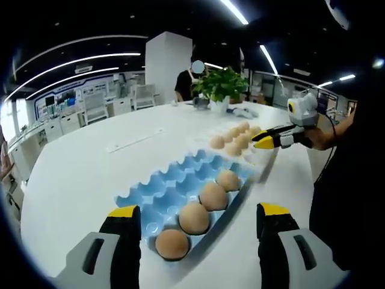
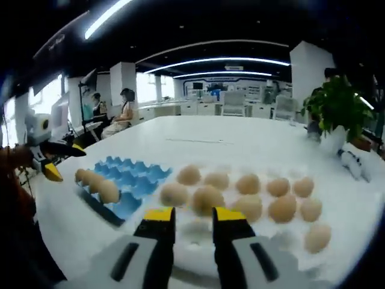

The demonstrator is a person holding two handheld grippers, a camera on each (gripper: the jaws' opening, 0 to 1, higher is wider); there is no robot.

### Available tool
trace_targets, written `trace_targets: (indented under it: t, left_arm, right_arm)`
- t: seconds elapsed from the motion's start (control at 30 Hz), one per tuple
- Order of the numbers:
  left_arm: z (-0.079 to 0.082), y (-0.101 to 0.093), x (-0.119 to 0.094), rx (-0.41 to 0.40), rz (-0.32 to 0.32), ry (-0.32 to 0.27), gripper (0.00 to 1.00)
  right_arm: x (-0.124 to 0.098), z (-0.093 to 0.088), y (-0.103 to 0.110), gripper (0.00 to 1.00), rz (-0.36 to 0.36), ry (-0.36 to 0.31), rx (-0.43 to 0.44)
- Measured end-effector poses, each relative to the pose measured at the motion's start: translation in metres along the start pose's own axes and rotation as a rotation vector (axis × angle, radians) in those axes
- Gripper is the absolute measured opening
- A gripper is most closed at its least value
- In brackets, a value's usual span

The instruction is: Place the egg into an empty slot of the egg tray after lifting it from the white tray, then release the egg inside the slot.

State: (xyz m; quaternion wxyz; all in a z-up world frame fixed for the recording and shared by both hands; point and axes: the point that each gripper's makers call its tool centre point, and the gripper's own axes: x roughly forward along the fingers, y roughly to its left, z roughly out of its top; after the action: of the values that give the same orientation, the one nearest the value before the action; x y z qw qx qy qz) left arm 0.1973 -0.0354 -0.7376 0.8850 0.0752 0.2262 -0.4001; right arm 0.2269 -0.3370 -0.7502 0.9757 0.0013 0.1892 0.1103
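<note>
A blue egg tray (image 1: pixel 171 180) lies just ahead of my left gripper (image 1: pixel 198 211), whose jaws stand wide open over its near end with nothing between them. Several brown eggs (image 1: pixel 194 218) fill the tray's row on the right. Beyond it the white tray (image 1: pixel 255 158) holds more eggs, with my right gripper (image 1: pixel 264 141) hanging over it. In the right gripper view, my right gripper (image 2: pixel 194 215) has its jaws close together with a narrow gap. An egg (image 2: pixel 207 198) lies just beyond the tips among several others on the white tray (image 2: pixel 283 241). The blue tray (image 2: pixel 129 177) and the open left gripper (image 2: pixel 65 161) are at the left.
Everything rests on a large white table (image 1: pixel 90 174). A potted plant (image 1: pixel 221 84) stands at the far edge, with a small dark-and-white object (image 2: pixel 352 162) beside it. A person (image 1: pixel 187 81) stands behind the plant and another person (image 2: pixel 125 111) sits at the far left.
</note>
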Motion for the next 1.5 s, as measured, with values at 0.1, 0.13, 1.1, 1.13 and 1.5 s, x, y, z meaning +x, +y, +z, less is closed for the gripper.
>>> trace_targets:
  t: [0.1, 0.13, 1.1, 1.13, 1.5]
  left_arm:
    - [0.0, 0.0, 0.0, 0.001, 0.0, 0.001, 0.79]
    - [0.0, 0.0, 0.0, 0.001, 0.0, 0.002, 0.79]
    - [-0.001, -0.001, 0.0, 0.004, 0.0, 0.009, 0.78]
    - [-0.001, -0.001, 0.0, 0.005, -0.002, 0.007, 0.78]
    - [-0.002, 0.0, 0.001, 0.006, -0.001, 0.007, 0.78]
  right_arm:
    - [-0.01, 0.002, -0.037, 0.24, -0.12, -0.018, 0.027]
    - [-0.015, 0.001, -0.054, 0.24, -0.167, -0.02, 0.044]
    - [-0.02, -0.033, -0.12, 0.27, -0.291, 0.057, 0.056]
    - [-0.021, -0.033, -0.12, 0.27, -0.292, 0.058, 0.069]
    - [-0.026, -0.006, -0.103, 0.26, -0.26, -0.013, 0.142]
